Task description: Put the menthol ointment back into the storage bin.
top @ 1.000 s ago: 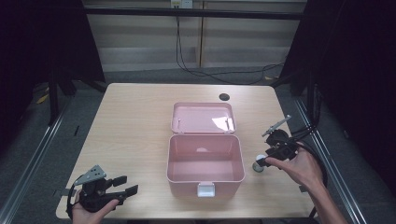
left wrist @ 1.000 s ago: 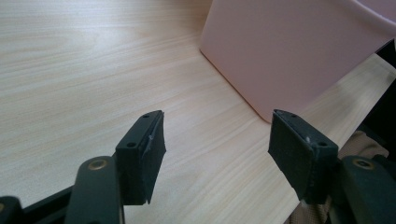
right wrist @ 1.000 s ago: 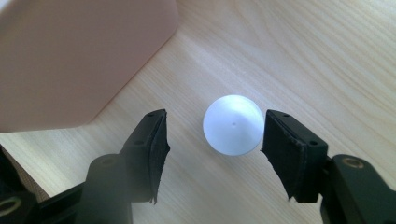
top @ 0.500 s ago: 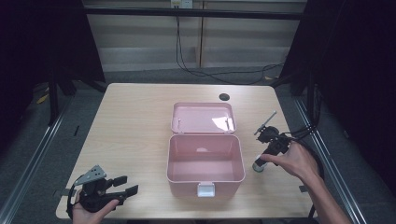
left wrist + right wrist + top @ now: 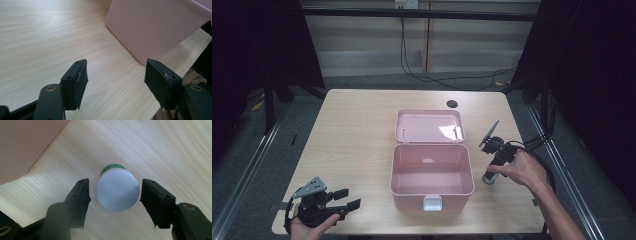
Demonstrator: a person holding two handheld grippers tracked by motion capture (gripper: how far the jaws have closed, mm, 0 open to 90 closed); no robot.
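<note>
High view: right gripper point(image 5: 490, 176) has swung down from a raised tilt to point straight at the small bottle point(image 5: 488, 178), which stands upright on the surface point(image 5: 352, 130) just beside the pink box point(image 5: 432, 170) at its 3 o'clock. That reads as lining up for a grasp, not yet closed. Box lid point(image 5: 429, 126) lies open at 12 o'clock, inside looks empty. Left gripper point(image 5: 343, 199) unchanged, parked at 7 o'clock of the box, well apart.

Left gripper view: jaws spread, nothing between them; box wall point(image 5: 155, 27) ahead at 1 o'clock.

Right gripper view: jaws spread either side of the white cap point(image 5: 117, 192), narrow gaps, no contact I can see. Green band shows under the cap. Box wall near at 10 o'clock could crowd the left jaw.
</note>
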